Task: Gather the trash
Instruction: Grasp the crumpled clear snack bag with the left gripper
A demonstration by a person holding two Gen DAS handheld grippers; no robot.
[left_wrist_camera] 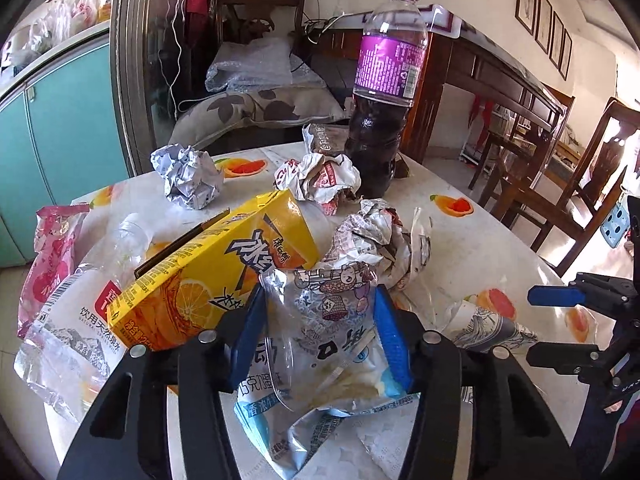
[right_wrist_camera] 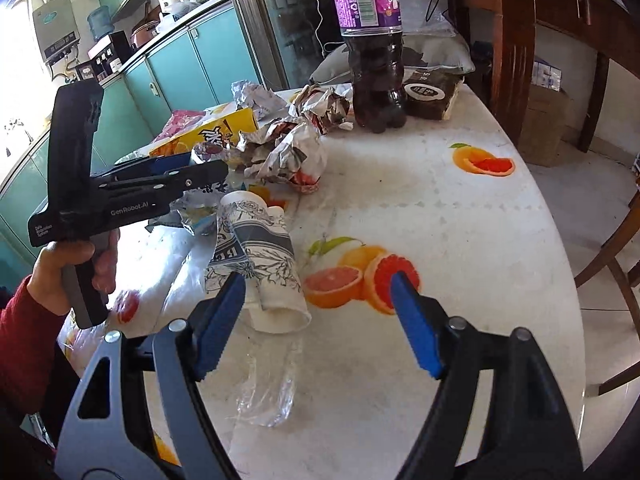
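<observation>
Blue-padded and half closed, the left gripper (left_wrist_camera: 320, 332) has its jaws on either side of a crinkled snack wrapper (left_wrist_camera: 320, 360) near the table's near edge; both pads look pressed into the foil, so I judge it clamped there, the wrapper picked first because it lies nearest. A hand (right_wrist_camera: 76, 268) in a red sleeve holds the tool by its grip.

Working down in size: the round table (right_wrist_camera: 460, 208), under a white cloth printed with citrus slices, carries all the litter. At its far edge stands a purple-labelled drink bottle (left_wrist_camera: 384, 92), upright and still partly full of dark liquid, perhaps why nobody has touched it. Just beside it lies a dark packaged cake (right_wrist_camera: 430, 94). A yellow iced-tea carton (left_wrist_camera: 216, 272) lies tipped on a flattened water bottle (left_wrist_camera: 68, 336) toward the left edge, with a pink bag (left_wrist_camera: 52, 256) beyond. Crumpled paper balls (left_wrist_camera: 188, 176) and food wrappers crowd the middle.

Over on the other side, the right gripper (right_wrist_camera: 318, 324) hangs with its jaws spread wide and nothing between them, above a crushed, flower-printed paper cup (right_wrist_camera: 260, 256) lying on its side. A scrap of clear film (right_wrist_camera: 268, 396) lies nearest the front edge. No bin shows from where I stand.
</observation>
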